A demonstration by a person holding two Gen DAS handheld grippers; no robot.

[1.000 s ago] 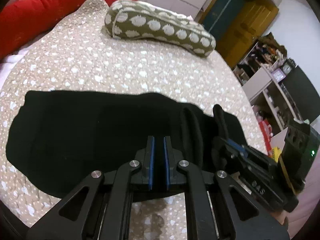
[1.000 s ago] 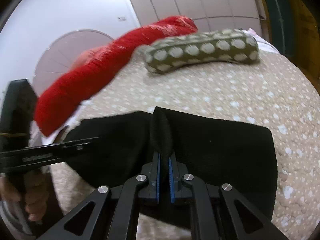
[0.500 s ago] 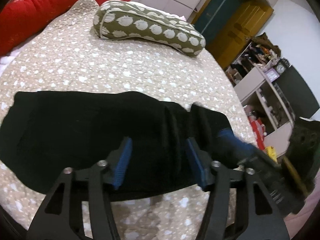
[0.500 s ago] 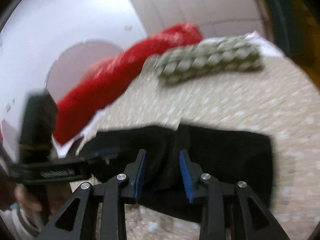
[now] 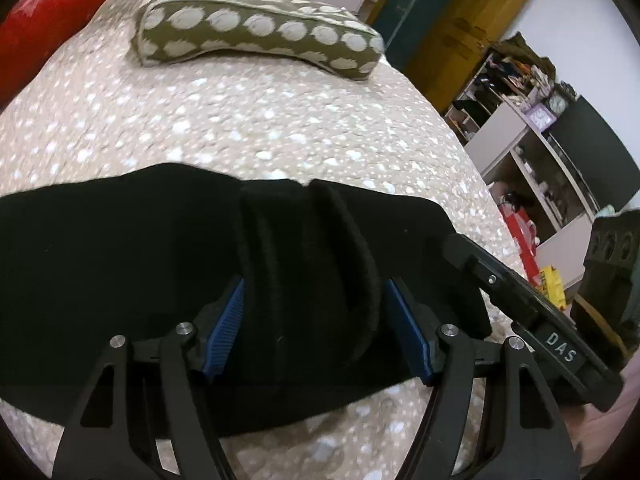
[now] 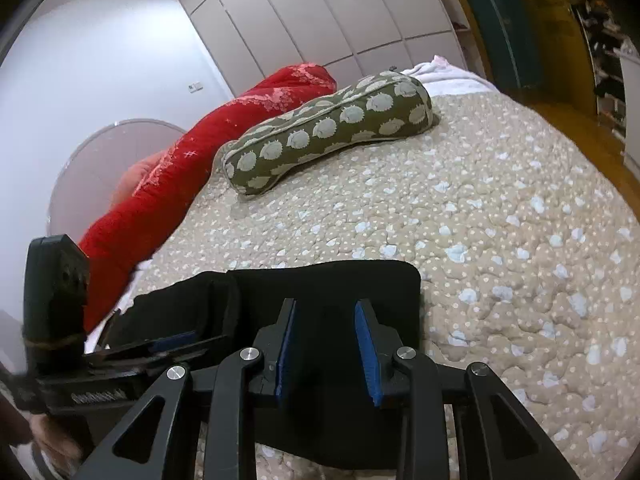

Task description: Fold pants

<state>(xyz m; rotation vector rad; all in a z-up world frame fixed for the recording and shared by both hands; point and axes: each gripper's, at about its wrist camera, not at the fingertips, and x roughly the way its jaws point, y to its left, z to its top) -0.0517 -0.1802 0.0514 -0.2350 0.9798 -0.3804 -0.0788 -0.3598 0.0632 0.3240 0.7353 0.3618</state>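
Observation:
Black pants (image 5: 120,264) lie folded in a long band across the beige dotted bedspread (image 5: 248,128). A raised ridge of bunched fabric (image 5: 308,264) stands between the wide-open blue pads of my left gripper (image 5: 316,320). My right gripper (image 6: 326,344) is open above the right end of the pants (image 6: 352,284), holding nothing. It shows in the left wrist view (image 5: 532,312) at the right, and the left gripper shows in the right wrist view (image 6: 160,348) at the left.
An olive bolster pillow with pale spots (image 5: 256,36) lies at the far side of the bed, beside a red quilt roll (image 6: 208,148). Shelves with clutter (image 5: 532,120) and a wooden door (image 5: 452,28) stand to the right, past the bed's edge.
Both grippers were shut on the pants fabric a second ago and have opened wide, letting it go. The pinched ridge now lies loose on the pants.

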